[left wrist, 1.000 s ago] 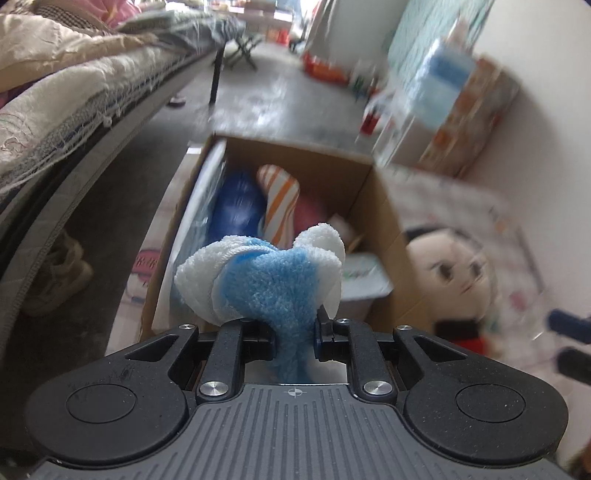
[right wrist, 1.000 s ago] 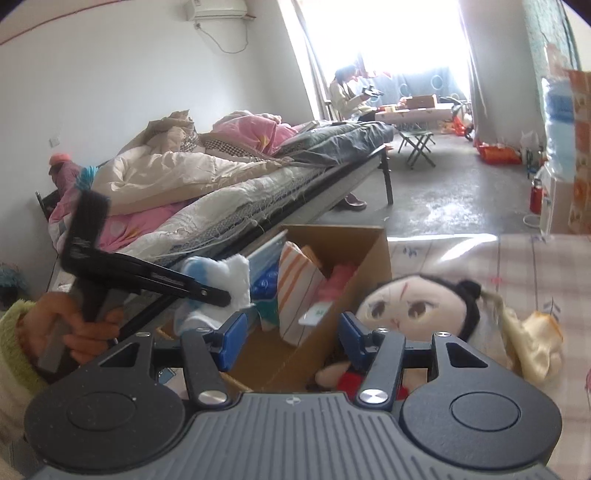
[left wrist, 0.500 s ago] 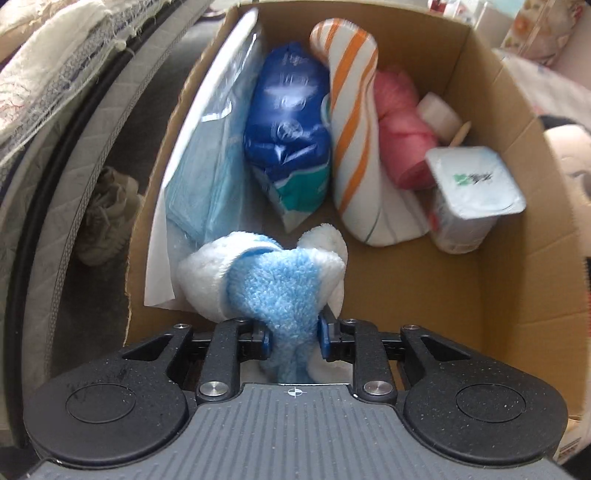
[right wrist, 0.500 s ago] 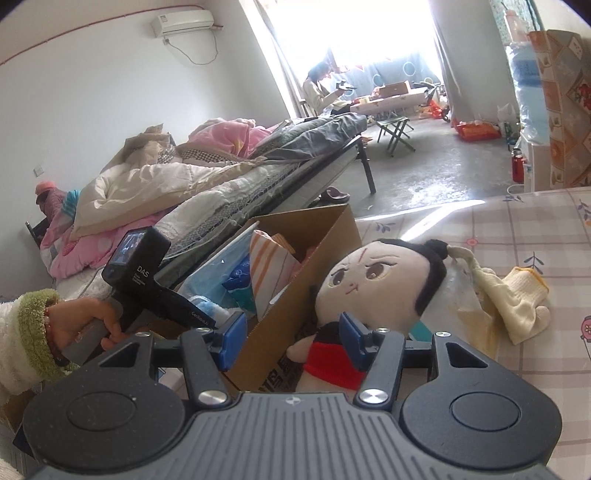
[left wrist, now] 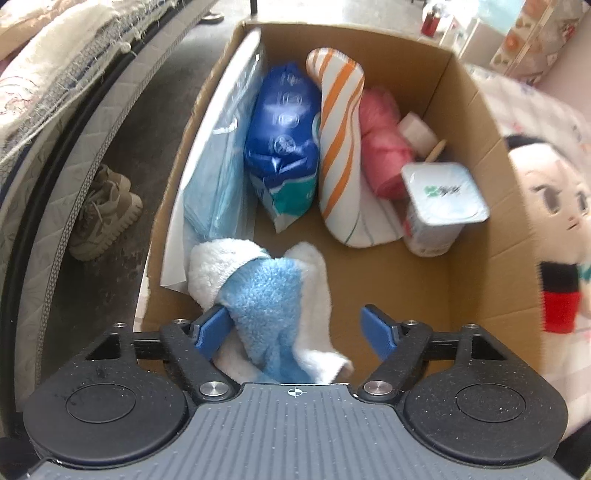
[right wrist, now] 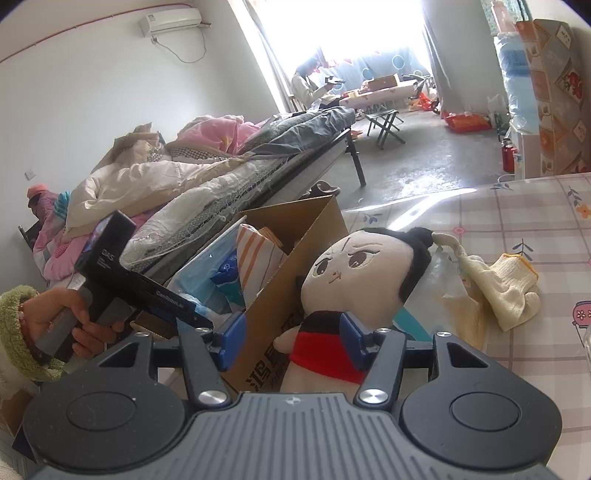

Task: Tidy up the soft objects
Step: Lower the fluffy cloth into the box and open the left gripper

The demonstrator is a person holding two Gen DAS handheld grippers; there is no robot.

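Left hand-held gripper (left wrist: 297, 328) around fluffy towel (left wrist: 273, 295)

My left gripper (left wrist: 297, 328) now points down into the cardboard box (left wrist: 476, 236); its jaws have just been opening, freeing the blue-and-white fleece (left wrist: 271, 295), which still touches only the left pad.

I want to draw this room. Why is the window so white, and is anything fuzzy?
Right wrist view: daylight overexposes the window, glare streaks the floor. Left wrist view: the doll and cup look smeared; the box edges bend from the fisheye lens.
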